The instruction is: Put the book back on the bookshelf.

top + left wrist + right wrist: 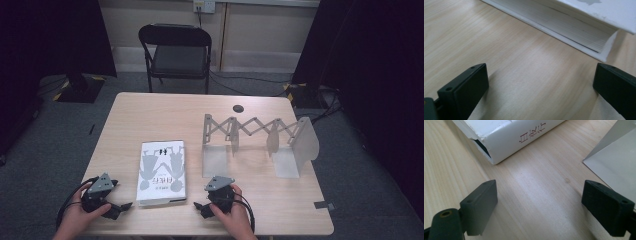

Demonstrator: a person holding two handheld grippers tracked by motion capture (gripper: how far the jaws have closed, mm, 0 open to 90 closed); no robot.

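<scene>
A white book [161,171] lies flat on the wooden table [165,107] near the front edge, its cover printed with grey figures. My left gripper [122,207] rests on the table just left of the book, jaws wide open and empty; its own view [539,85] shows the page edges of the book [574,27] close ahead. My right gripper [200,207] sits just right of the book, also open and empty [539,205], facing the spine of the book [524,137], which carries red characters.
An expandable white book rack [260,142] with scissor-link back and flat dividers stands right of centre; a divider base [616,162] lies near my right gripper. A black folding chair [177,55] stands beyond the table. A dark round grommet [238,108] sits near the far edge.
</scene>
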